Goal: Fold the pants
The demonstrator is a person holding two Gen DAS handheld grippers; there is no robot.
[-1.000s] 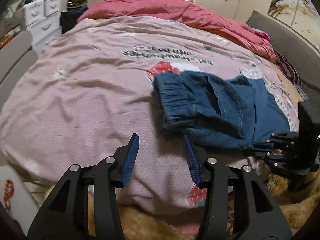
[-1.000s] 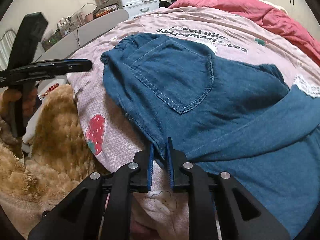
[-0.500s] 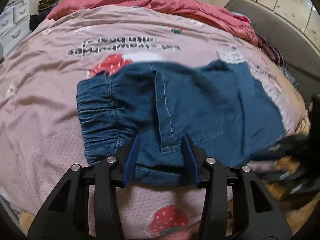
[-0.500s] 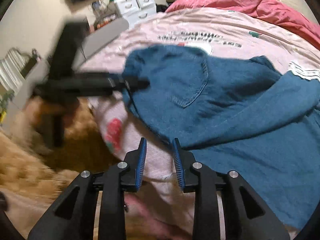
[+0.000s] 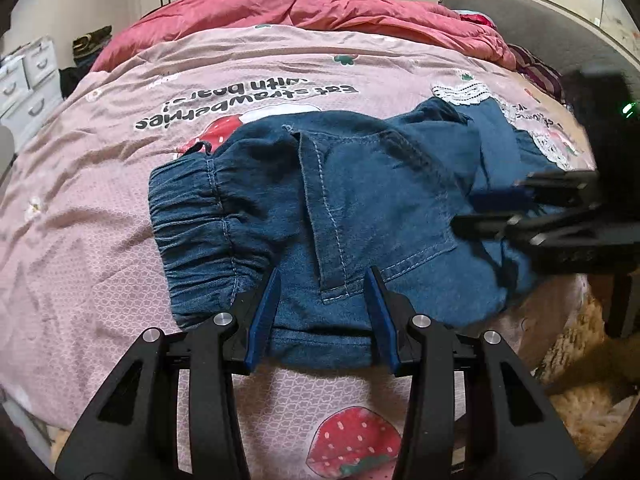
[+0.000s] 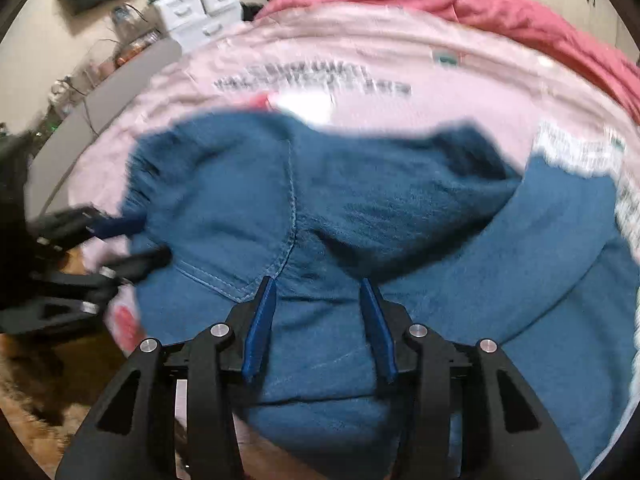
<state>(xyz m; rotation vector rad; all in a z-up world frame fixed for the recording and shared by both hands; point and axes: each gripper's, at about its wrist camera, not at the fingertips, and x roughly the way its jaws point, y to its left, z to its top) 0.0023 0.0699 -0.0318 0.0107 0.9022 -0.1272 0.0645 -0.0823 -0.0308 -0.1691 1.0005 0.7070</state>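
Note:
Blue denim pants [image 5: 360, 208] lie partly folded on the pink strawberry bedspread [image 5: 100, 208], elastic waistband at the left, back pocket up. My left gripper [image 5: 323, 276] is open, its fingers astride the near edge of the pants by the pocket. My right gripper [image 6: 318, 284] is open over the pants [image 6: 360, 208] near the pocket corner; it also shows blurred at the right of the left wrist view [image 5: 532, 208]. The left gripper shows at the left of the right wrist view [image 6: 120, 240]. Neither holds cloth.
A red quilt [image 5: 320, 12] is bunched at the far side of the bed. White drawers [image 6: 200, 12] stand at the left beyond the bed. A tan shaggy rug [image 5: 592, 420] lies on the floor at the near edge.
The right gripper let go of the pants' edge, opened wide and moved over the pants. The left gripper moved forward from the bare bedspread onto the near edge of the pants.

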